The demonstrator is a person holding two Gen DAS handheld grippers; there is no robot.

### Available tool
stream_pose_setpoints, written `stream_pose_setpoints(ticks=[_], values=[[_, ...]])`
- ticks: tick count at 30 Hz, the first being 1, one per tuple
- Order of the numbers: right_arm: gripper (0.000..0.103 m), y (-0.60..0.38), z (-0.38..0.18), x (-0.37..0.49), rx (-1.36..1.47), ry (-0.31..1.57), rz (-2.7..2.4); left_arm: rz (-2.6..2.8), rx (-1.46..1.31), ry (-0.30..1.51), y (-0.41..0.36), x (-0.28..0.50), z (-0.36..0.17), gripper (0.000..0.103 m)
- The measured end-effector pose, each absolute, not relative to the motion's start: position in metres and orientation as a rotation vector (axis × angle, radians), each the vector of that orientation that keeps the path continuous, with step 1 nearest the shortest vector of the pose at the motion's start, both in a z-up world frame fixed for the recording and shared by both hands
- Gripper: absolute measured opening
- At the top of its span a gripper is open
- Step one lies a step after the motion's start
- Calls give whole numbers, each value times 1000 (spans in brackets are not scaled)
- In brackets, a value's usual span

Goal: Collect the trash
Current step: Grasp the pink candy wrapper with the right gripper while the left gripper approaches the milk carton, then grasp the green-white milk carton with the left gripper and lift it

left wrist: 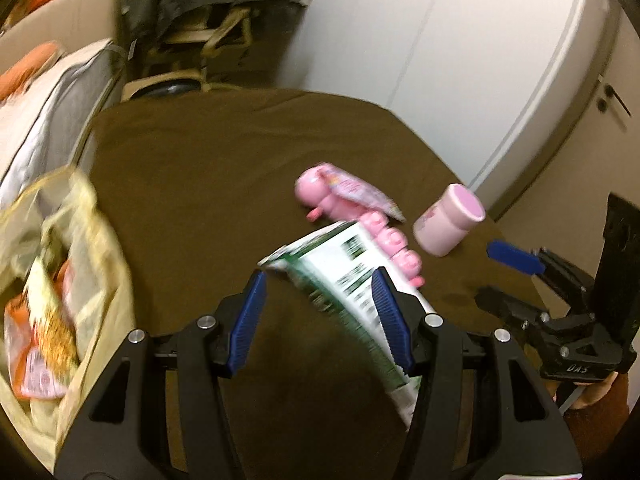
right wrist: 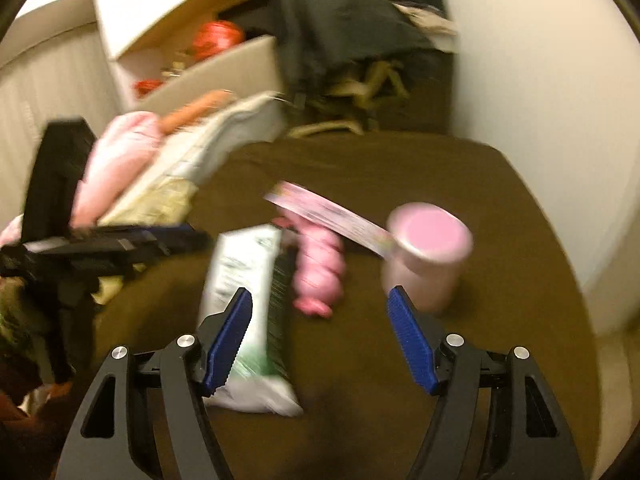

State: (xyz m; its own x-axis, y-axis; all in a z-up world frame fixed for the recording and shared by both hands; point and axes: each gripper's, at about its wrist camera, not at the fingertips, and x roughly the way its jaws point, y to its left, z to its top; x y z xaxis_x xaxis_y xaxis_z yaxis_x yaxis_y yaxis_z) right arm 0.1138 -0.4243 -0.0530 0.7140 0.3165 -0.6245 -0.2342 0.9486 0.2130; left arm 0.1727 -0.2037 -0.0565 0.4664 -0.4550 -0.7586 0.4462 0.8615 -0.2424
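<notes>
A green-and-white packet (left wrist: 340,268) lies on the brown cloth (left wrist: 200,200). My left gripper (left wrist: 319,280) hovers over it, open; the packet runs under its right finger and the left pad stands clear of it. Beyond lie a pink segmented toy (left wrist: 320,192) with a pink wrapper (left wrist: 360,192) on it, and a pink cup (left wrist: 448,220). My right gripper (right wrist: 320,292) is open and empty, the packet (right wrist: 248,300) behind its left finger and the cup (right wrist: 428,256) past its right one. The pink toy (right wrist: 320,268) lies between them. Each gripper shows in the other's view, the right gripper (left wrist: 500,276) and the left gripper (right wrist: 188,236).
A pale open bag (left wrist: 80,280) holding orange and yellow wrappers stands at the cloth's left edge. Behind it are a cardboard box (left wrist: 60,20), piled fabric and a folding chair (left wrist: 208,32). A white door (left wrist: 500,80) flanks the right side.
</notes>
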Motion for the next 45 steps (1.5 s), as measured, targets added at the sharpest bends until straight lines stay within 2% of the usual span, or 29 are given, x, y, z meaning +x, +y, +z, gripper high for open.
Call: stream_pose_setpoints(ticks=[8, 12, 15, 17, 20, 25, 32, 37, 45], values=[[45, -388, -63, 189, -49, 768, 273, -505, -50, 964, -178, 164, -65, 52], [43, -373, -70, 215, -138, 818, 242, -499, -79, 973, -168, 162, -68, 52], [31, -369, -75, 227, -161, 857, 220, -499, -86, 977, -164, 160, -70, 52], [18, -371, -74, 229, -143, 865, 218, -499, -90, 977, -162, 159, -69, 52], [10, -376, -63, 224, -126, 846, 224, -503, -97, 972, -158, 155, -68, 52], [5, -388, -32, 204, -101, 782, 232, -509, -109, 967, -157, 151, -66, 52], [4, -428, 7, 168, -27, 707, 175, -552, -111, 950, -174, 143, -54, 52], [4, -466, 24, 145, 17, 665, 102, -596, -48, 939, -209, 134, -47, 52], [4, -512, 19, 118, 83, 646, -4, -651, 144, 875, -293, 122, -44, 52]])
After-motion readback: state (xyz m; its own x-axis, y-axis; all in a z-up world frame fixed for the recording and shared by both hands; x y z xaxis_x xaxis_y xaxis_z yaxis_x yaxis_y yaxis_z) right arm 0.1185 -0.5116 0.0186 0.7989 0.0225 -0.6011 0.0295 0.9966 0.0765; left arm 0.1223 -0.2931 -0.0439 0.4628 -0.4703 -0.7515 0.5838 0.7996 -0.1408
